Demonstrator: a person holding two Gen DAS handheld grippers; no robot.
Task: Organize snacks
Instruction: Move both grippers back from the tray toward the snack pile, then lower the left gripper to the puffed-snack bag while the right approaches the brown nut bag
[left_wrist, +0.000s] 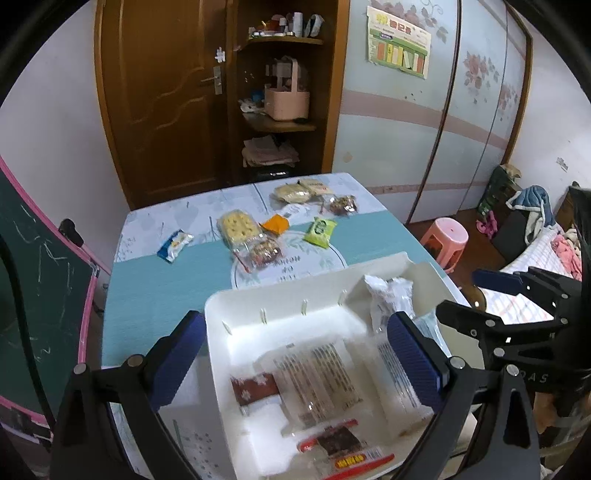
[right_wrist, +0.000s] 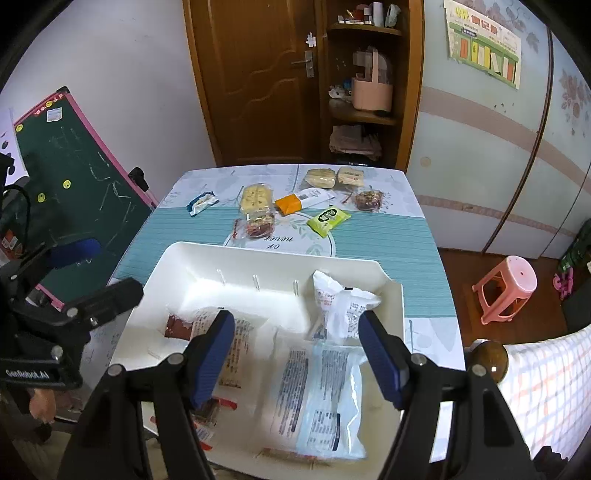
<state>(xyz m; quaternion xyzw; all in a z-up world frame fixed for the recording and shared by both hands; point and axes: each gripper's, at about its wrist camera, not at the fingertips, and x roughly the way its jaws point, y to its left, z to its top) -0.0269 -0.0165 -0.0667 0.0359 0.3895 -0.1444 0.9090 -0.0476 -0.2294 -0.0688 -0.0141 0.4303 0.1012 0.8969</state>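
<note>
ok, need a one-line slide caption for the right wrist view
Open right gripper above a white tray already holding wrapped snacks, with more snack packets waiting on the table beyond.

Off to my left, the other gripper (right_wrist: 107, 269) reads "GenRobot.AI"; ahead, I read "or never" upside down on the tablecloth (right_wrist: 280, 240)

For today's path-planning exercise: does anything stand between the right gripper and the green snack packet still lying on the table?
Yes. The white tray with its packets lies between the right gripper and the green snack packet; an upright white packet stands by the tray's far wall. Beyond the tray, only bare tablecloth remains.
</note>
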